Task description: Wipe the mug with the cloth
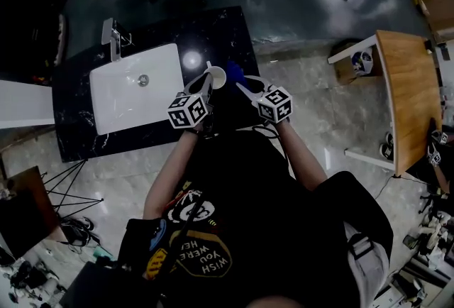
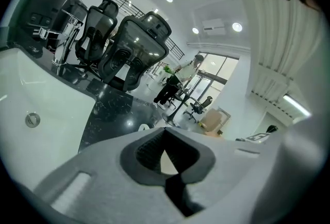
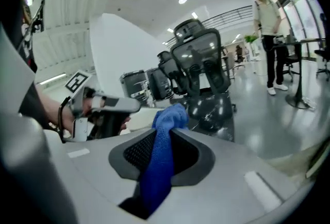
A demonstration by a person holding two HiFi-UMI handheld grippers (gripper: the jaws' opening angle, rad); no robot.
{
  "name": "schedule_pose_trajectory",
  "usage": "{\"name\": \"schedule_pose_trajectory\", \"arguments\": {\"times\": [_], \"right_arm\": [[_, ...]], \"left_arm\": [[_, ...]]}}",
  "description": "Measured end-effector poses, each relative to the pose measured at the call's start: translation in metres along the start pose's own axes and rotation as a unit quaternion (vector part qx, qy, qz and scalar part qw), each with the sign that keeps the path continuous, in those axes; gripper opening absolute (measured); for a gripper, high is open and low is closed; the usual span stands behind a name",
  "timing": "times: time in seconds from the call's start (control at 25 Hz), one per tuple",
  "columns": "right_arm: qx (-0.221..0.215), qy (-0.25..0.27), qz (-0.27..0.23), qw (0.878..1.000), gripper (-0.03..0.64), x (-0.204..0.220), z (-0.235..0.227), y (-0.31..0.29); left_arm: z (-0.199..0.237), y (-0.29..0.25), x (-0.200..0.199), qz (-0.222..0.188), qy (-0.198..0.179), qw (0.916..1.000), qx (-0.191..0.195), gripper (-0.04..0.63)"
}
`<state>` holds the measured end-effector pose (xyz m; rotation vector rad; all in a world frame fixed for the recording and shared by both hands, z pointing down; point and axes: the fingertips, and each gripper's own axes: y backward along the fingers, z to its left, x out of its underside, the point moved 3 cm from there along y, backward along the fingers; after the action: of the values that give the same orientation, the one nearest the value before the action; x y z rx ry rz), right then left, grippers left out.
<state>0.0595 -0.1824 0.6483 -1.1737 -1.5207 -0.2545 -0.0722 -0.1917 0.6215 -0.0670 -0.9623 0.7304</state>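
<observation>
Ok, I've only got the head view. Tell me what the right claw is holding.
Observer: The right claw is shut on the blue cloth, which is pinched between its pads.
Operator: Describe how the cloth sits.
Observer: A bunch pokes out past the tips, and a tail runs back toward the camera.
Operator: Now report the left claw.
Observer: The left claw has its pads nearly together on a pale sliver. That is probably the mug, but I can't confirm it.
</observation>
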Motion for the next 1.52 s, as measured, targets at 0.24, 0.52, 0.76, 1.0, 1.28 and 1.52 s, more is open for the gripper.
{"name": "schedule_pose_trajectory", "arguments": {"times": [0.24,0.52,0.76,1.0,1.28,1.52], "right_arm": [[-0.001,0.084,0.061,0.995,0.081,-0.02,0.007,-0.027],[-0.021,0.109,0.093,0.989,0.08,0.019,0.042,-0.008],[-0.022,0.128,0.1,0.986,0.08,0.028,0.049,-0.002],[0.059,0.099,0.075,0.99,0.08,0.003,0.004,-0.01],[-0.045,0.129,0.111,0.984,0.077,0.038,0.059,0.002],[0.044,0.078,0.063,0.994,0.077,-0.001,0.004,0.002]], "left_arm": [[-0.004,-0.002,-0.006,-0.023,0.0,0.9997,-0.004,0.002],[-0.005,-0.001,0.003,-0.015,-0.007,0.9999,-0.005,0.002],[-0.007,-0.002,0.003,-0.015,-0.003,0.9999,-0.003,0.002],[-0.011,0.0,0.006,-0.017,0.007,0.9998,-0.005,0.002],[-0.011,0.002,0.007,-0.012,0.014,0.9998,0.006,0.002],[-0.012,0.003,0.005,-0.016,0.014,0.9998,0.006,0.002]]}}
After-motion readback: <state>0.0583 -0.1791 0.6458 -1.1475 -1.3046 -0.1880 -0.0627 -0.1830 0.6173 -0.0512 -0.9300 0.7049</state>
